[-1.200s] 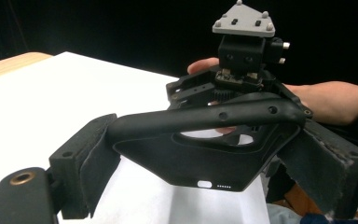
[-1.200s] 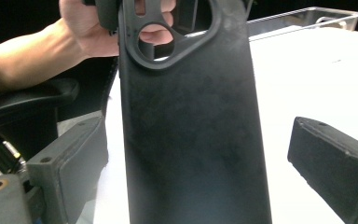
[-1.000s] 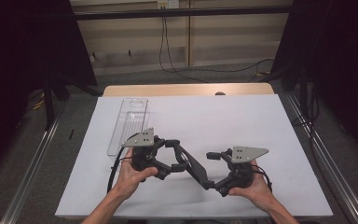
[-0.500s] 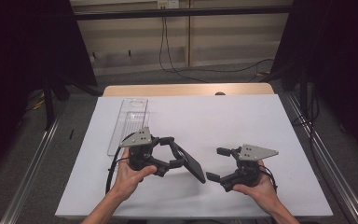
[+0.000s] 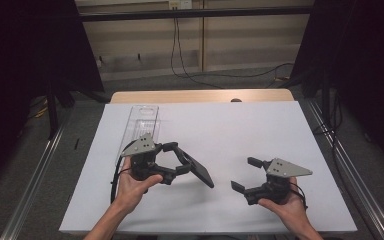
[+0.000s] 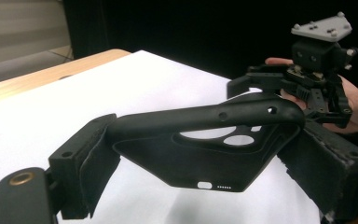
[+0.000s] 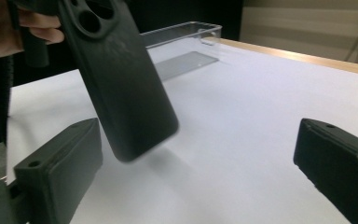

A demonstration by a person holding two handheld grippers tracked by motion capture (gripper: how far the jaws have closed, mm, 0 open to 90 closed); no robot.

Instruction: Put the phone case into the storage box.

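Note:
A black phone case hangs a little above the white table, tilted. My left gripper is shut on it, one jaw on each long side. My right gripper stands open to the right of the case, apart from it, with nothing between its jaws. In the left gripper view the right gripper shows beyond the case, in a person's hand.
A clear plastic tray lies on the white table sheet at the back left, behind my left gripper. A wooden table edge runs along the far side. Metal rails flank the table.
My right gripper has let go of the case and drawn away to the right, its jaws now open. The left gripper keeps the case and has hardly moved.

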